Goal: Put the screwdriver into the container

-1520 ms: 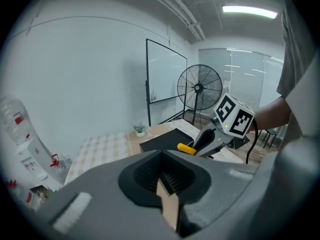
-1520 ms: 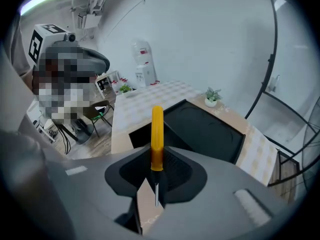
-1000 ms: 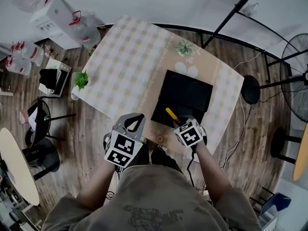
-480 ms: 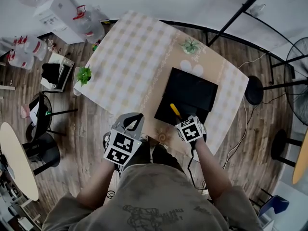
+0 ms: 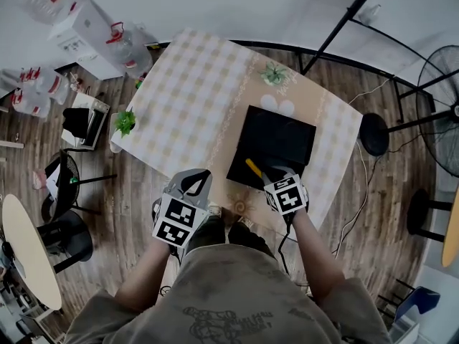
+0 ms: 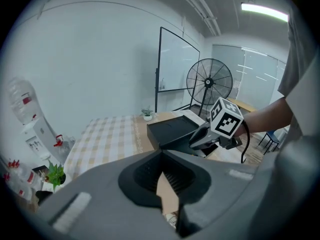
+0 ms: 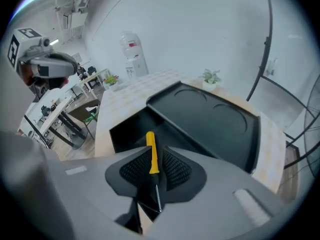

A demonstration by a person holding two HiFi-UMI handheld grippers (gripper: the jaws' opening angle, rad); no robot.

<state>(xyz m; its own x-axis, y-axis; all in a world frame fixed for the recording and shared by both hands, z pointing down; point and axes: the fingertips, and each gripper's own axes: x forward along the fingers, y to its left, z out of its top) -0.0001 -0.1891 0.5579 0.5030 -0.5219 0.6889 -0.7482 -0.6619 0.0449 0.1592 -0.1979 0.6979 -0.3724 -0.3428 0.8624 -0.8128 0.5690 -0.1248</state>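
Note:
The screwdriver (image 7: 151, 153) has a yellow handle and a dark metal shaft. My right gripper (image 7: 151, 156) is shut on it, handle pointing away over the black container (image 7: 131, 130). The container's lid (image 7: 212, 119) lies open behind the compartment. In the head view the screwdriver (image 5: 253, 168) hangs at the near edge of the black container (image 5: 276, 138), held by the right gripper (image 5: 270, 173). My left gripper (image 5: 194, 180) is over the table's near edge, left of the container, shut with nothing in it. The left gripper (image 6: 161, 156) view shows its jaws closed and the black container (image 6: 172, 130) beyond.
A checked cloth covers the table (image 5: 193, 99). One small potted plant (image 5: 274, 72) stands at its far edge, another (image 5: 123, 120) beside its left side. A fan (image 5: 441, 113), a stand pole (image 5: 337, 27), water bottles (image 5: 125, 41) and a round table (image 5: 25, 253) surround it.
The head camera has swayed a little. The right gripper still holds the screwdriver at the container's near edge, and the left gripper has barely moved.

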